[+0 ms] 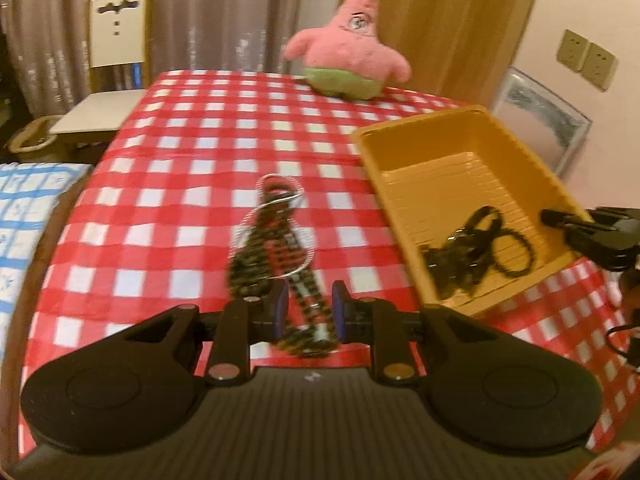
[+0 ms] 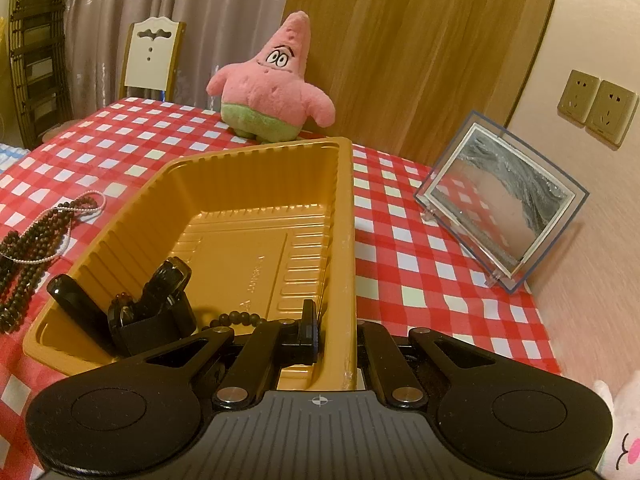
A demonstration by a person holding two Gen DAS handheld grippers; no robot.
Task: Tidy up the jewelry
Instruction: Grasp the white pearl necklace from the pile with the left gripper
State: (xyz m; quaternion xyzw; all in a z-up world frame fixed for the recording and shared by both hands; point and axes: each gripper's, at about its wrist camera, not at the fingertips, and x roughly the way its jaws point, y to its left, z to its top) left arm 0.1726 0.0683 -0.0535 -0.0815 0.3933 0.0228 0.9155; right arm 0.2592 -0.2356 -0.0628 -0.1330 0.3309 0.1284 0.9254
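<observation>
The left tongs are standing spread, their blue pads sitting on either side of a strand of dark beads without pressing it. The beads are lying in a loose heap on the desk, tangled with a thin pale chain, and are stretching away from the tongs toward the middle of the red and white checked cloth. The picture is blurring here, so finer detail of the beads is hard to tell.

The right tongs are pinching the near right wall of a yellow tray, one finger sitting inside the tray and the other hiding outside the wall. Inside the tray, at its near end, a dark bracelet and some black pieces are lying together. The tray is resting on the desk just right of the bead heap.

Farther back, a pink plush star is standing at the desk's far edge. To the right of the tray, a clear frame is leaning near the wall. A white chair is standing behind the desk, before grey curtains.
</observation>
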